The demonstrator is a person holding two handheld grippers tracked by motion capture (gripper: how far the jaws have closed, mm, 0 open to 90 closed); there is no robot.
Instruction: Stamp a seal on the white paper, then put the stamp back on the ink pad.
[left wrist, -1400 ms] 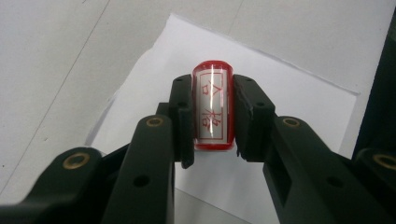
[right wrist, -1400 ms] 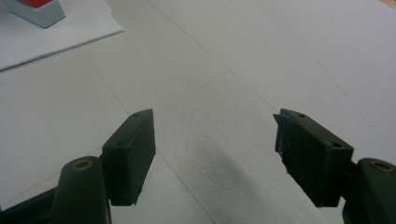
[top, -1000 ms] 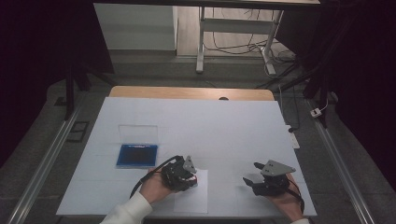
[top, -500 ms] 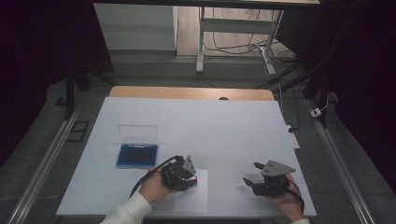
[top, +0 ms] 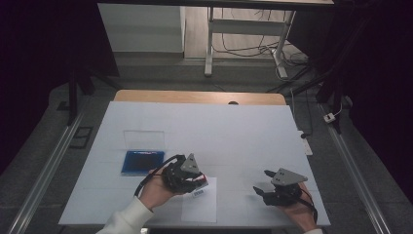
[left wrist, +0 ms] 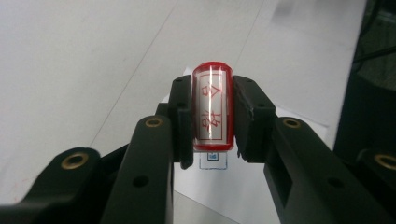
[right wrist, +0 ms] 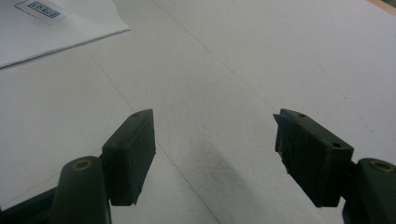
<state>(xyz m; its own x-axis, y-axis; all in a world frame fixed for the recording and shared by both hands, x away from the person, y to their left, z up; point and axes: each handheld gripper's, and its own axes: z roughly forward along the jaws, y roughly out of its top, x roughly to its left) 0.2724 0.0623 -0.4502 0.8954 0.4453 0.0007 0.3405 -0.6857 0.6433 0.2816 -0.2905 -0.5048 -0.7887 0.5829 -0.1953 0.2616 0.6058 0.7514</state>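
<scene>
High view shows a white surface with the person's two hands coming in at the near edge. The left hand-held gripper is closed on a small stamp, a short cylinder with red ends and red characters on a pale label. It hangs over the far left corner of a sheet of paper that lies near the person, just beside a small printed label on that sheet. In the left gripper view the stamp sits upright between the two black jaws, which press on its sides about the middle of its length.

The right hand-held gripper rests to the right, well apart from the paper, and its jaws stand wide open with nothing between them (the right gripper view makes this plain).

I judge the stamp to be light and stiff, with a smooth plastic body that may slip or turn if the hold is loose. A hold on the flat sides, as now, seems the safest one. The paper is thin and will probably slide under a push.

Far left of the left hand lies a blue case with a clear lid beside it. Its content is too dark to make out. The lower face of the stamp is hidden, so I cannot tell whether it touches the paper.
</scene>
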